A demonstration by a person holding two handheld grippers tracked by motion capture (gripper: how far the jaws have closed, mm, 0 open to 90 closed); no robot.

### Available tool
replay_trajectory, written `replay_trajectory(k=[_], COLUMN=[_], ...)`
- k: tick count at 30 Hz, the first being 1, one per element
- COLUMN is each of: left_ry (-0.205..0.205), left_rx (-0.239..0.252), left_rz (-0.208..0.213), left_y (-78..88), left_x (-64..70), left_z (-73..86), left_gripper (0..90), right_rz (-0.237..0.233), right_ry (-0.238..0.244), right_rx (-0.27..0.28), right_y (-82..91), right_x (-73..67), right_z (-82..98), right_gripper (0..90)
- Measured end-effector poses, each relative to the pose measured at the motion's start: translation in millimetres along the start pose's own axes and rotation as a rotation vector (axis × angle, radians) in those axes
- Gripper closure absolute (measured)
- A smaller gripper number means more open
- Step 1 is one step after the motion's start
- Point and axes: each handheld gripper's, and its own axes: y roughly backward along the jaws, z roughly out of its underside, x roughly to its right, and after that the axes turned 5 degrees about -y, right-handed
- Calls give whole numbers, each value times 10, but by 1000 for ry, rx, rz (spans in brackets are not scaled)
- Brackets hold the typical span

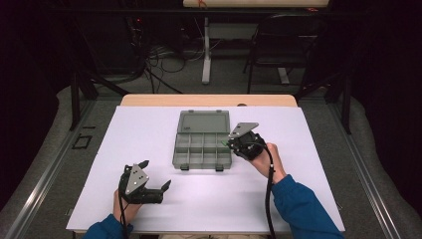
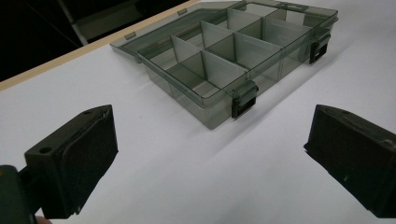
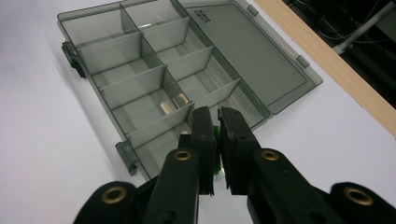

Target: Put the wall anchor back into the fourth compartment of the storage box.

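Beyond the bench's far edge – a black chair (image 1: 278, 37), a white table leg (image 1: 206, 50) and loose cables (image 1: 159, 62) on the grey floor (image 1: 229, 82).

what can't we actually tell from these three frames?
- Small green thing held in the right gripper: right gripper view, the jaws cover most of it, so what it is cannot be told; in the high view it is too small.
- Organizer box compartment under the right gripper: high view, gripper body hides it.
- Lid label: right gripper view, print too small to read.
- Left gripper: its body is cut off by the bottom edge in the left gripper view.
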Motion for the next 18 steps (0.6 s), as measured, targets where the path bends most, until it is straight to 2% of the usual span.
replay_trajectory(k=[18], left_ry=[0], left_rx=[1], left_rz=[-1], left_y=[5], left_x=[-1], left_z=[0], left_gripper=[15], right_rz=[4], right_ry=[-12], right_rx=[-33], right_y=[-163], right_x=[144], right_z=[-142], right_gripper=[847])
